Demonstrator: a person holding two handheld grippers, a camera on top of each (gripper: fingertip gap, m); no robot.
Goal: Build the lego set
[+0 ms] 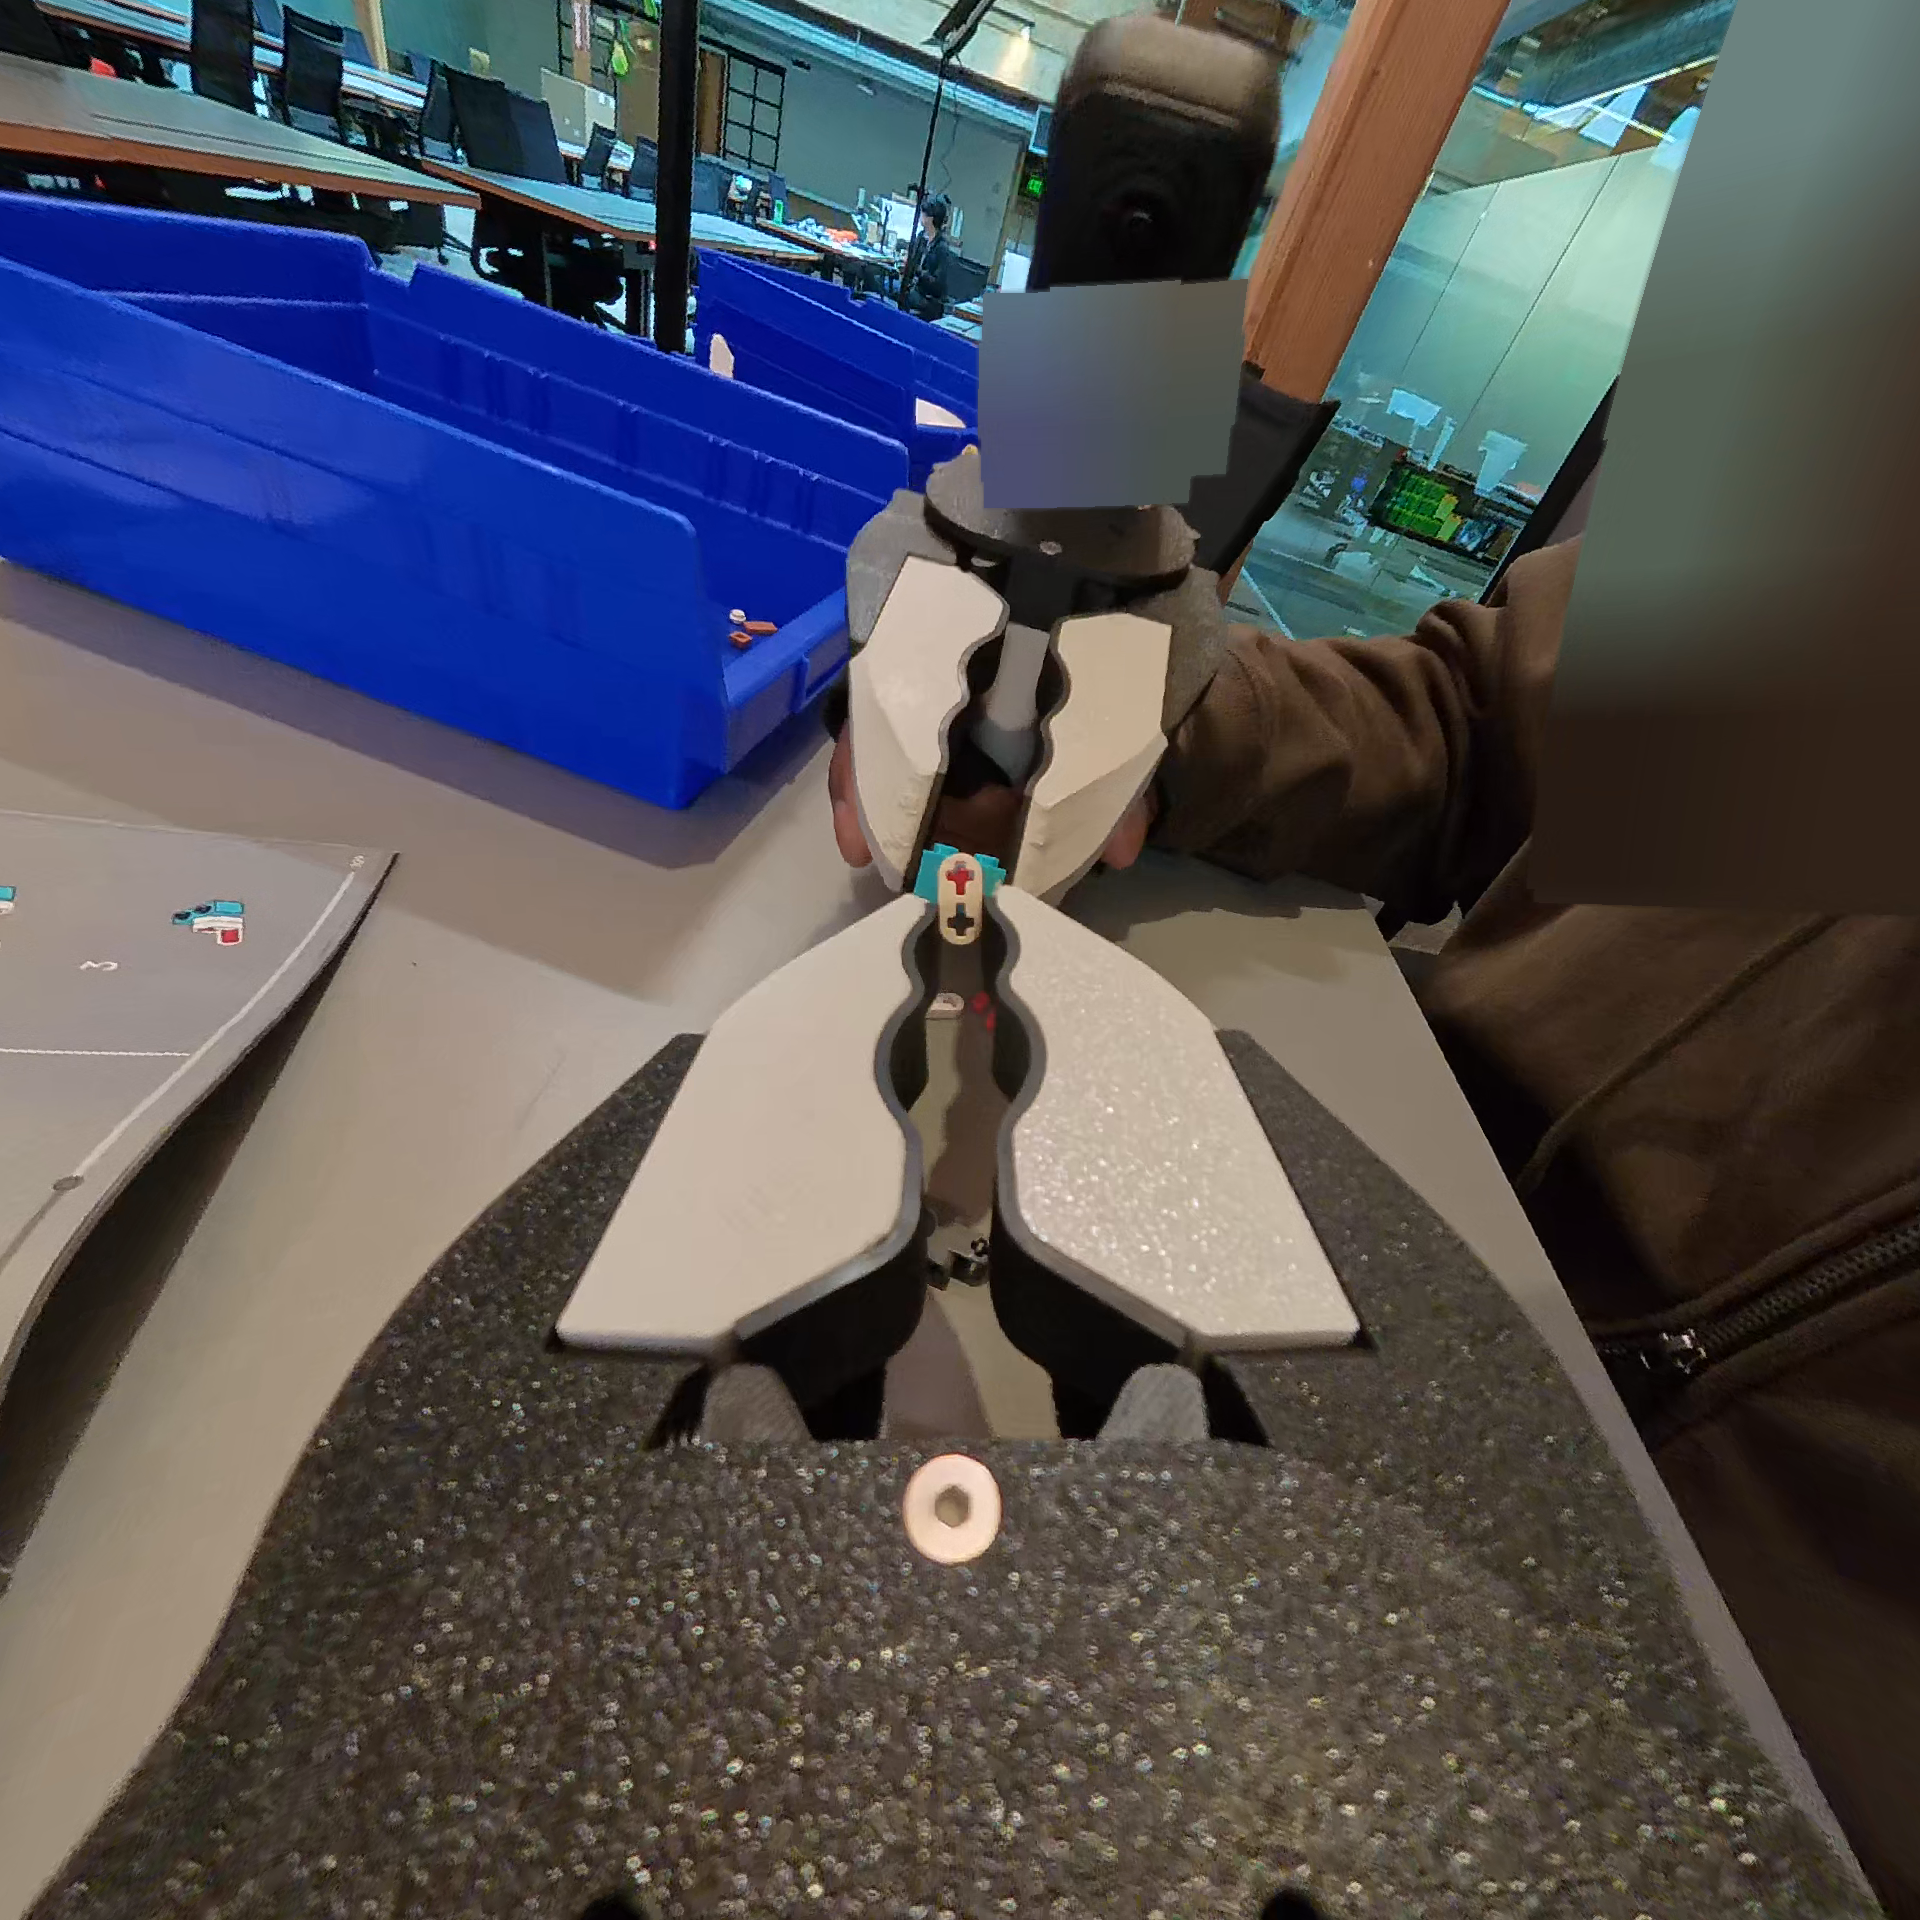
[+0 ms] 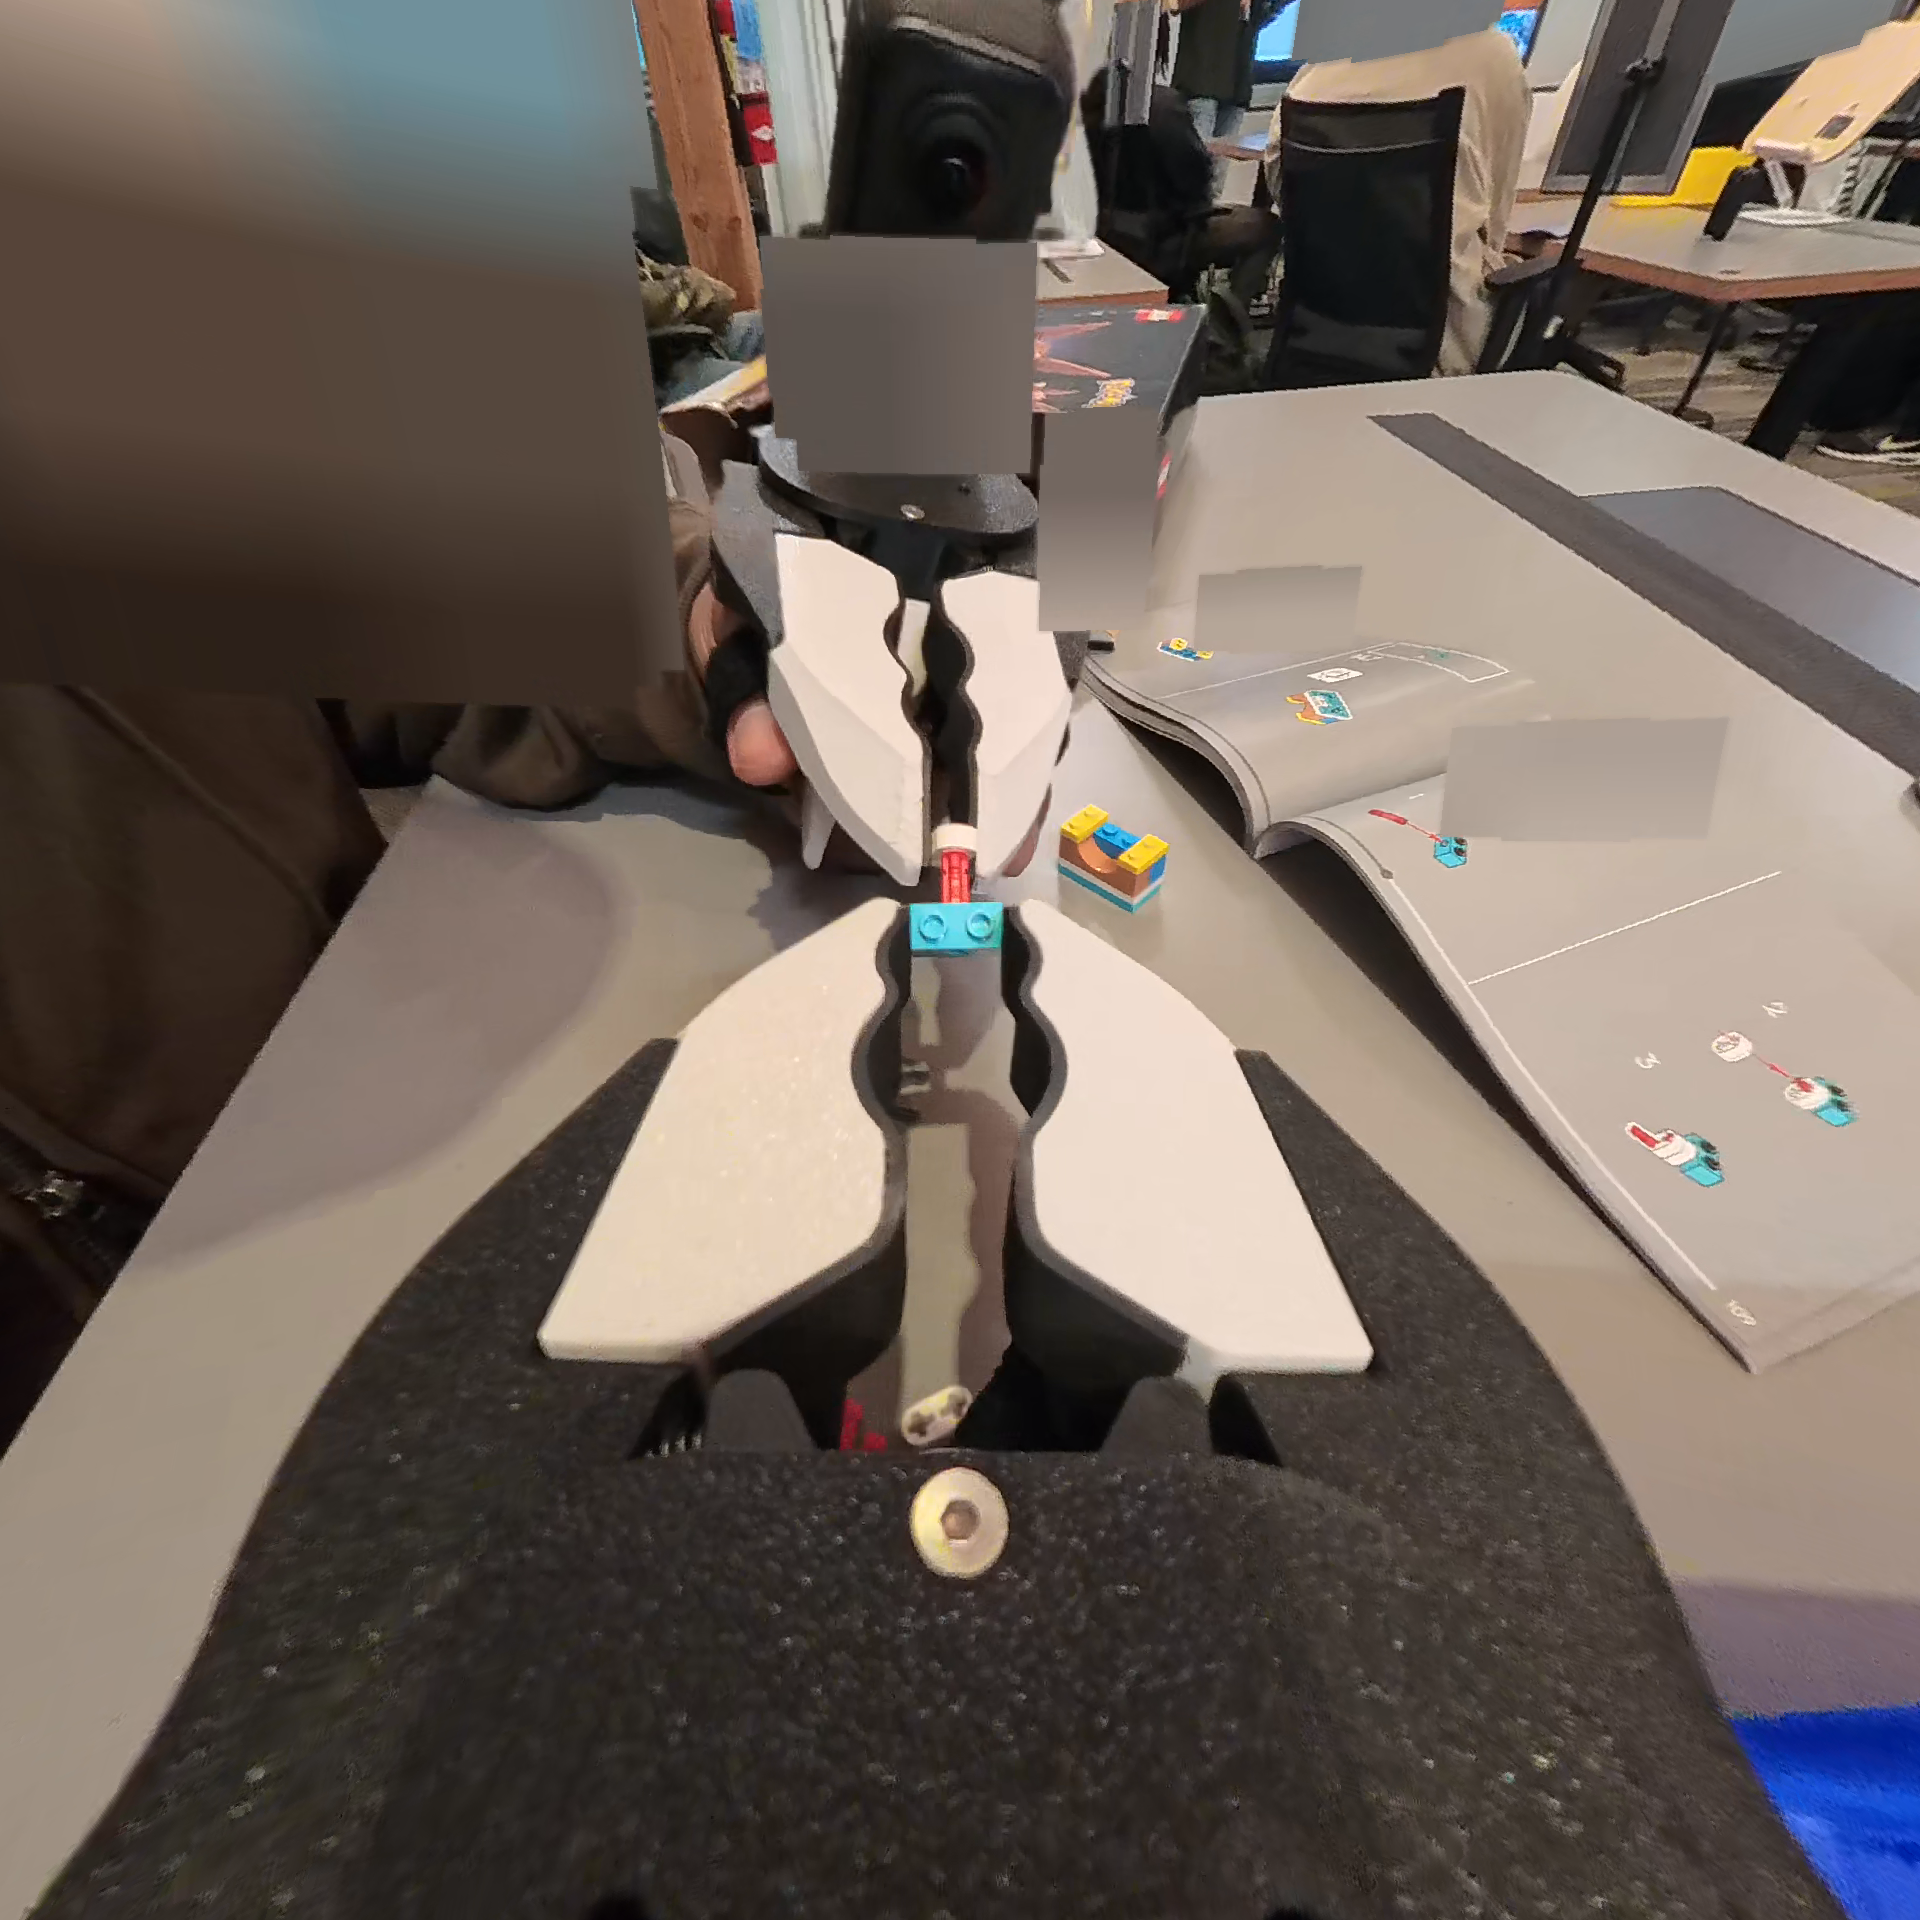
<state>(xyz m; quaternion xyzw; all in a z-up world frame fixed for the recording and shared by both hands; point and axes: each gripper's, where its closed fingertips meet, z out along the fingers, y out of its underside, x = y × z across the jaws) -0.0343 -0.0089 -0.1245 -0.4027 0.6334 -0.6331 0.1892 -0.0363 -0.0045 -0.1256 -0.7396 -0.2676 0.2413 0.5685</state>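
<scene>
Grey tabletop (image 2: 1351, 488) fills a busy workshop scene, with blue storage bins (image 1: 416, 499) toward ten o'clock in the left wrist view and an open instruction booklet (image 2: 1558, 987) toward three o'clock in the right wrist view. Two handheld grippers face each other tip to tip above the table, close in front of a person in a dark brown jacket (image 1: 1558, 935). At twelve o'clock from its own camera, the right gripper (image 2: 956, 928) has its fingers drawn narrow around a small turquoise brick (image 2: 956, 928), studs facing the camera. A red axle (image 2: 954, 873) runs straight on from that brick toward twelve o'clock, its long axis in line with both grippers. At its far end sits a small white-and-tan beam with cross-shaped holes (image 1: 961, 902), pinched between the closely drawn fingers of the left gripper (image 1: 961, 914); from the left camera the red axle end shows in the beam's upper hole, with turquoise behind it. Both tools are equally near, since each holds one end of the same little assembly. The coming move probably turns on that shared line: pressing the two ends together along the axle would seat the beam closer to the brick, and any sideways tilt could bind it. Beside the grippers, toward two o'clock in the right view, a small finished stack of yellow, blue, brown and white bricks (image 2: 1112, 857) rests on the table.
</scene>
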